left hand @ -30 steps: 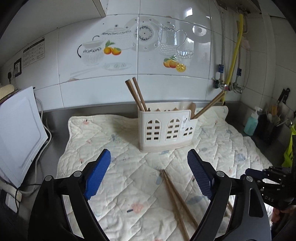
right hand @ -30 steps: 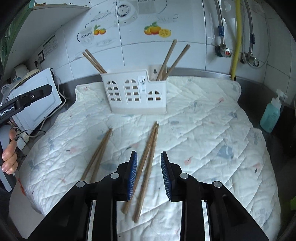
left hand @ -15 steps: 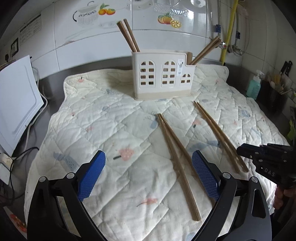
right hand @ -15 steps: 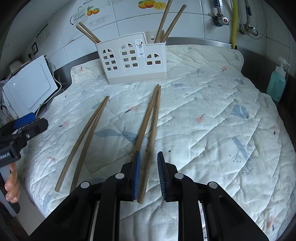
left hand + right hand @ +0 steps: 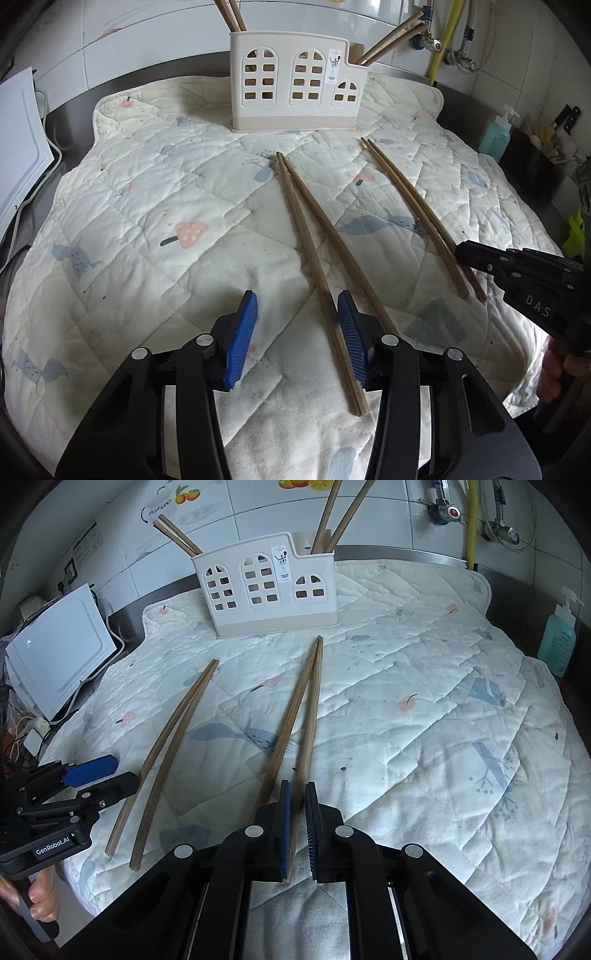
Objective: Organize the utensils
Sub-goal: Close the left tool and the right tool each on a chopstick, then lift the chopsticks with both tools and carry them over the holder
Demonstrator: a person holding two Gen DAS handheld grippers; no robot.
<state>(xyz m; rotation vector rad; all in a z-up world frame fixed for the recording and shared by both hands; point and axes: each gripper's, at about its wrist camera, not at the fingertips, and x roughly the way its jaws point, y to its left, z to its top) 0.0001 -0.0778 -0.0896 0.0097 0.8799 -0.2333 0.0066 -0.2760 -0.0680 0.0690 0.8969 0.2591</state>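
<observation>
Two pairs of brown chopsticks lie on a quilted mat (image 5: 147, 206) in front of a white utensil holder (image 5: 291, 81) with more chopsticks standing in it. My left gripper (image 5: 297, 325) hovers low over the near end of the left pair (image 5: 314, 240). Its jaws are closing; one chopstick runs between them along the right pad, and the left pad stands well clear. My right gripper (image 5: 297, 812) is shut on a chopstick of the right pair (image 5: 303, 709); its twin slips under the left finger. The left gripper (image 5: 118, 773) shows beside the left pair (image 5: 173, 738).
A white appliance (image 5: 59, 650) with cables stands off the mat's left edge. A teal soap bottle (image 5: 557, 642) sits at the right by the steel counter. Tiled wall and pipes (image 5: 471, 520) rise behind the holder (image 5: 266, 590). A hand (image 5: 40, 893) grips the left handle.
Both grippers came down toward the mat. The left jaws narrowed from wide open around the left pair. The right jaws closed onto a chopstick of the right pair.
</observation>
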